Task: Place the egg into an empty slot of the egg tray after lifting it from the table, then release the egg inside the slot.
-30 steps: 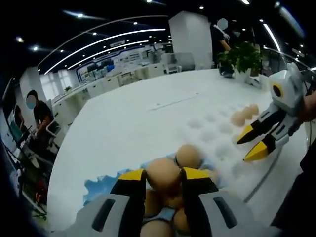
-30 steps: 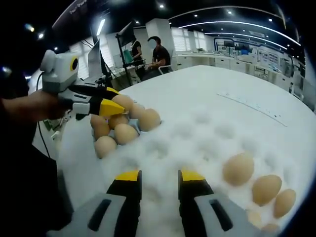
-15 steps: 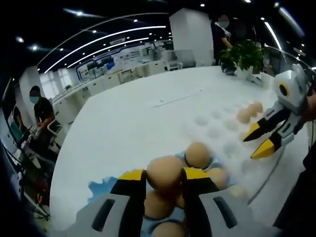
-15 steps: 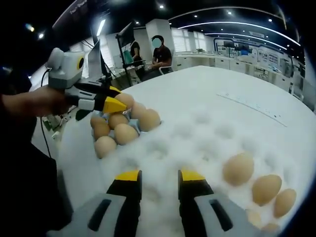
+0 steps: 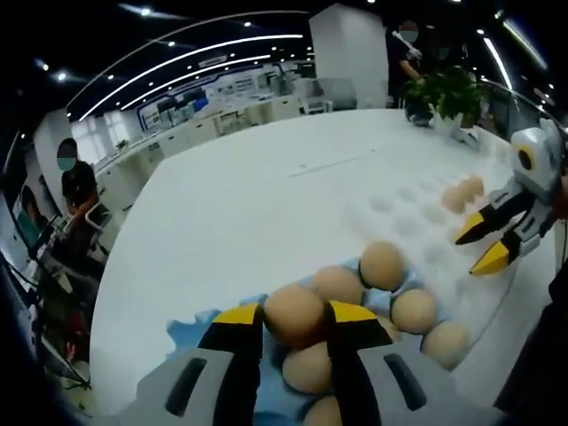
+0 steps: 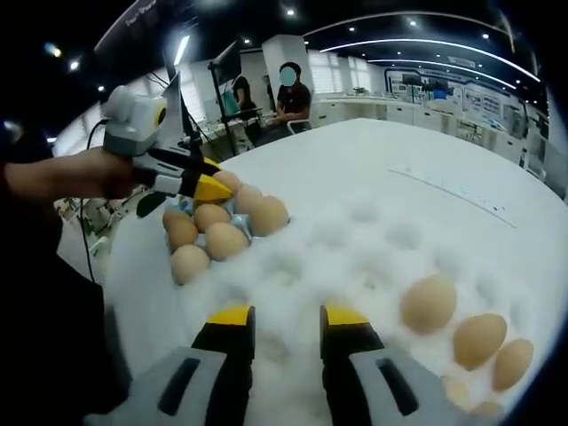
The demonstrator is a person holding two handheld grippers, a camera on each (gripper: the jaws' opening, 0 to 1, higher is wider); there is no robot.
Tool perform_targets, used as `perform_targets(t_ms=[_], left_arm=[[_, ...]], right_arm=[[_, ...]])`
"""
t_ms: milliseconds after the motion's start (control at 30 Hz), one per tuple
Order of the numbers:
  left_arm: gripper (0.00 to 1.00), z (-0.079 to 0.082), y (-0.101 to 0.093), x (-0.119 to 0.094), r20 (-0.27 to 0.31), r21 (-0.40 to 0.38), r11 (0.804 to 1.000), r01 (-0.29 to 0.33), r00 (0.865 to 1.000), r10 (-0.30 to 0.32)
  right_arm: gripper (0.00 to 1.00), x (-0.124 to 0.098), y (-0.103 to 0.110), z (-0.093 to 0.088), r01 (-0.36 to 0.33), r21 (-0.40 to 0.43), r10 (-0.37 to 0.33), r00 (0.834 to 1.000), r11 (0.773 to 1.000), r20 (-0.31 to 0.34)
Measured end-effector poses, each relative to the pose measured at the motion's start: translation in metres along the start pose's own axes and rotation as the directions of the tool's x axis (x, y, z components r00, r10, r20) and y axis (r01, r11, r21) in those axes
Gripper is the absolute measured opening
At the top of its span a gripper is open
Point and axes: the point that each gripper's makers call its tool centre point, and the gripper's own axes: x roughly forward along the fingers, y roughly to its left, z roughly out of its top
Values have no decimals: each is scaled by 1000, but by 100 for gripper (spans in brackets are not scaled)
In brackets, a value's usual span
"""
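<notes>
— One egg [image 5: 294, 313] is sitting clenched between the left gripper [image 5: 285, 321] jaws, hanging above the loose eggs [image 5: 414, 310] on the blue mat [image 5: 182, 338]. So the lift is the step in hand?

— I'm judging so. Next it is needing a carry across to an empty slot of the white egg tray [image 6: 355, 248] (three eggs [image 6: 429, 303] are lying at its far end). The right gripper [image 6: 286, 320] is hovering over the tray, released and holding nothing.

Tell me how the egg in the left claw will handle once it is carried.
The smooth tan egg held in the left claw is probably fragile, so squeezing risks cracking. Rounded, it would likely roll on the flat white table and could slip.
</notes>
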Motion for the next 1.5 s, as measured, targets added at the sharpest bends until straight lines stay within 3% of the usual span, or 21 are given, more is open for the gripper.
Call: perform_targets(t_ms=[400,533,833,967,1200,1367,1500], left_arm=[[28,-7,3,11,-42,-49,998,32,999,-34],[28,-9,3,11,-36,-124,991,54,998,-59],[28,-12,1,14,-43,-126,990,68,996,-74],[33,-13,1,13,-45,-118,991,69,996,-75],[46,-11,-3,1,-18,-109,990,94,995,-97],[49,9,-9,-20,69,-122,986,113,992,-105],[50,18,-27,-31,95,-44,989,144,986,-140]], right_arm=[[30,-2,2,0,3,2,-3,1000,1000,7],[30,-2,3,0,2,3,-2,1000,1000,8],[30,-3,4,0,2,4,-2,1000,1000,13],[30,-3,4,0,2,3,-2,1000,1000,13],[30,-3,4,0,4,-1,-4,1000,1000,17],[30,-3,4,0,3,-4,-3,1000,1000,16],[30,-2,3,1,4,-5,-4,1000,1000,18]])
